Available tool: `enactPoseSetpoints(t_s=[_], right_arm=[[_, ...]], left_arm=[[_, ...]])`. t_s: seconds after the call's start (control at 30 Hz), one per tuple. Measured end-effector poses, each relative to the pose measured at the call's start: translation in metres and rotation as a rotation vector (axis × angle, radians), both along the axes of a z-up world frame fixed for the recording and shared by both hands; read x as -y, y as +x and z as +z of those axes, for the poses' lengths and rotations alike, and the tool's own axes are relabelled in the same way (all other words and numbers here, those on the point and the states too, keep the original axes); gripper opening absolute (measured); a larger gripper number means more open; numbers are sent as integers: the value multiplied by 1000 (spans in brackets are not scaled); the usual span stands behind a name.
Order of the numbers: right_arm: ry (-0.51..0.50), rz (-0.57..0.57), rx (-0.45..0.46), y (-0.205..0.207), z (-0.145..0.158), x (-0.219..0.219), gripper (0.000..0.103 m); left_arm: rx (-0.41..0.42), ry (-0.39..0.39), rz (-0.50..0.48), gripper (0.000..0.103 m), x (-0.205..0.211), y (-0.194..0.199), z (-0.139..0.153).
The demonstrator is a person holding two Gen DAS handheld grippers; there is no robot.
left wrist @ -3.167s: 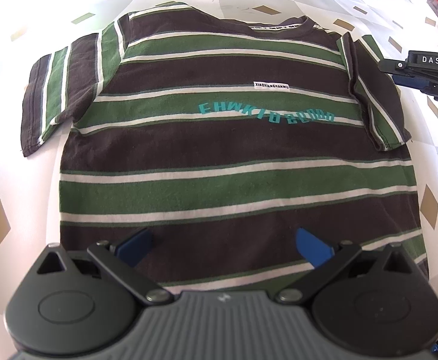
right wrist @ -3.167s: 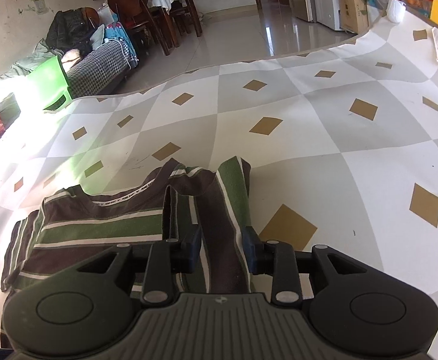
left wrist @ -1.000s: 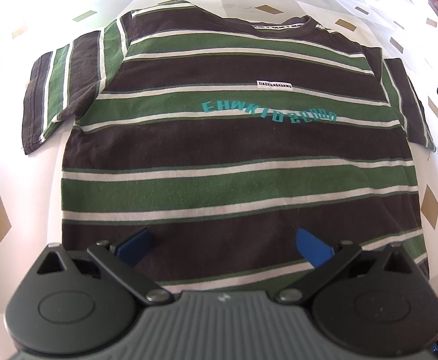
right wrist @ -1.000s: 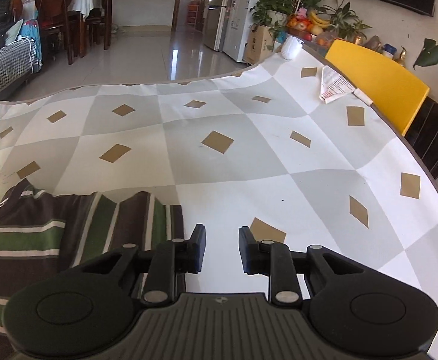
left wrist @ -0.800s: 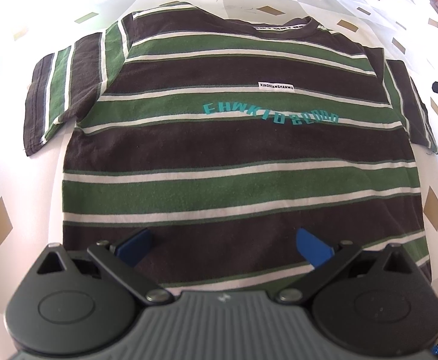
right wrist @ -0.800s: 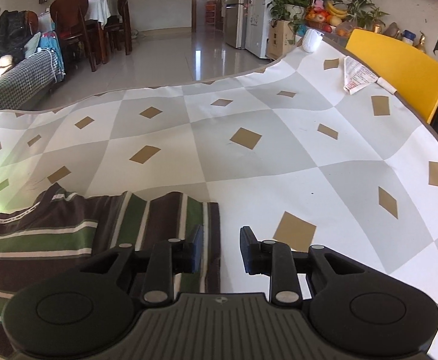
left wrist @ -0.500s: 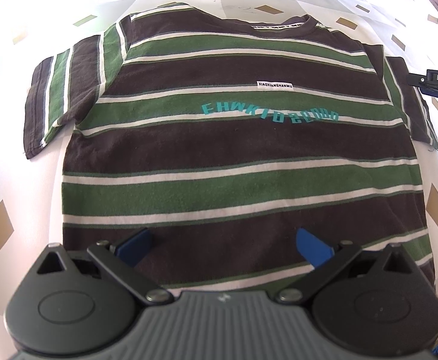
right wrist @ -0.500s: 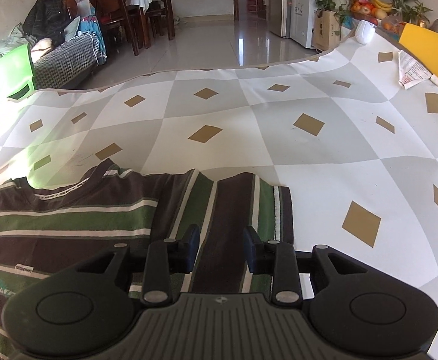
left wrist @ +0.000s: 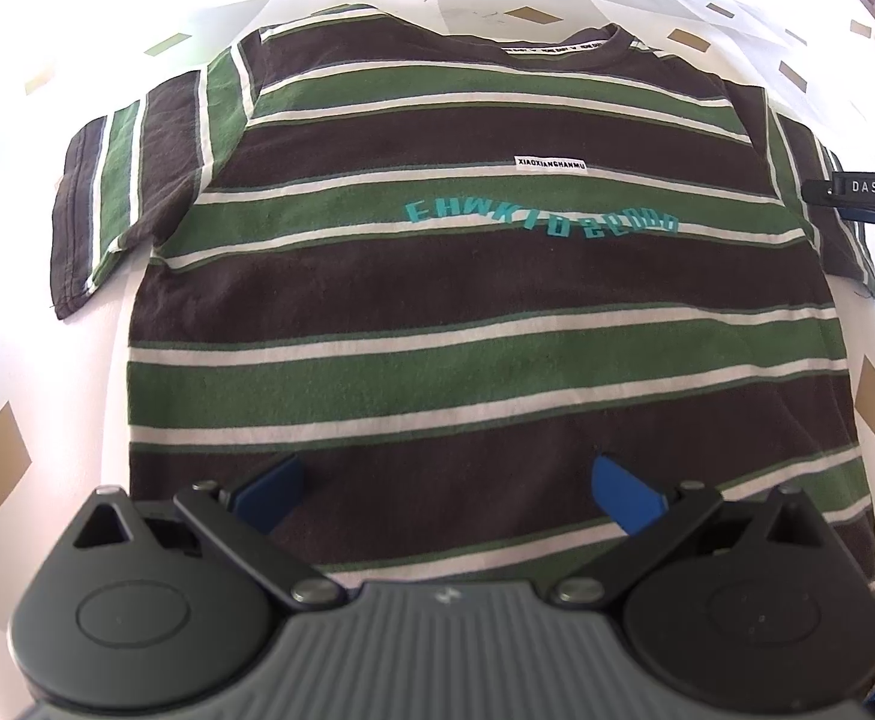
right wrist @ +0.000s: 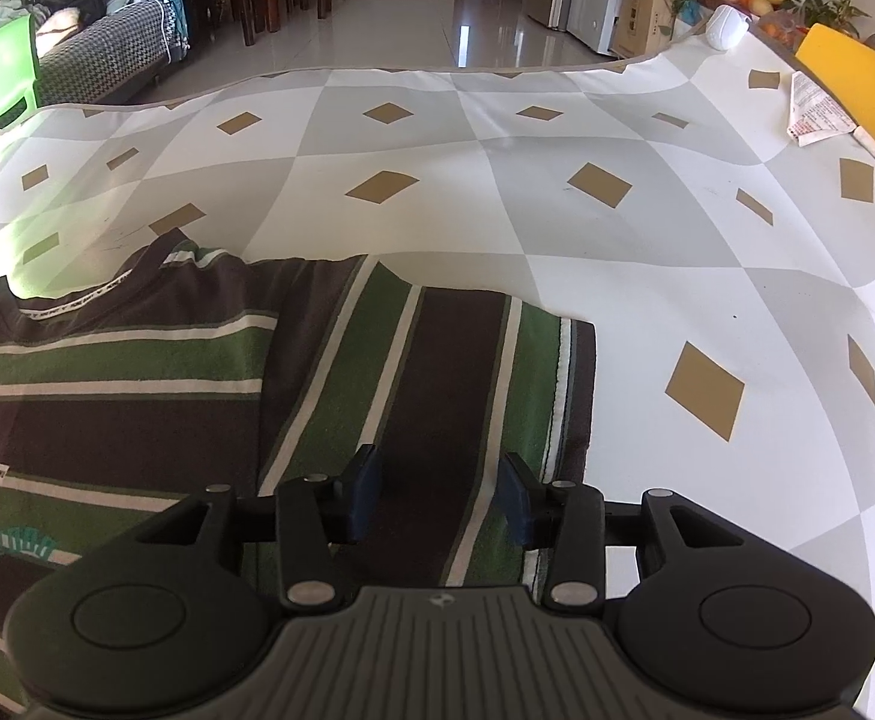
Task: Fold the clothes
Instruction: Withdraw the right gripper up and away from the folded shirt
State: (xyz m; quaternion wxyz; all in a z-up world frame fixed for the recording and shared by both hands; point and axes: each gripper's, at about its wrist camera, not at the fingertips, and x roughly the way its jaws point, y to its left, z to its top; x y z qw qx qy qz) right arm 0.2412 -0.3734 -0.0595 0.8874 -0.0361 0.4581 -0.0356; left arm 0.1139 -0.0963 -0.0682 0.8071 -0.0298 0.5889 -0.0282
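Right gripper [right wrist: 440,498] is pointing steeply down over the sleeve [right wrist: 455,372] of the striped T-shirt [right wrist: 137,396], which is lying flat on the tablecloth [right wrist: 497,192]. Jaws have just been opening; they're standing partly apart, straddling the sleeve's dark stripe, pads not pinching any fabric. Sleeve is spreading out toward the right, its hem edge sitting just beside the right-hand finger [right wrist: 518,510]. Collar [right wrist: 77,300] is showing at far left, teal lettering [right wrist: 5,543] peeking at the left edge. A folded paper [right wrist: 812,111] is lying near the table's far right edge, next to a yellow chair [right wrist: 863,90]. A white rounded object [right wrist: 728,27] is sitting at the far corner.
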Motion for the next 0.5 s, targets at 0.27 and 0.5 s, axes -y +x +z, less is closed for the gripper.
enactPoseSetpoints(t_s=[0.27, 0.5], right_arm=[[-72, -64, -16, -9, 12, -6, 40], [106, -30, -56, -26, 34, -12, 44]], left_arm=[[2, 6, 0, 103, -1, -1, 0], [24, 38, -37, 103, -1, -5, -3]])
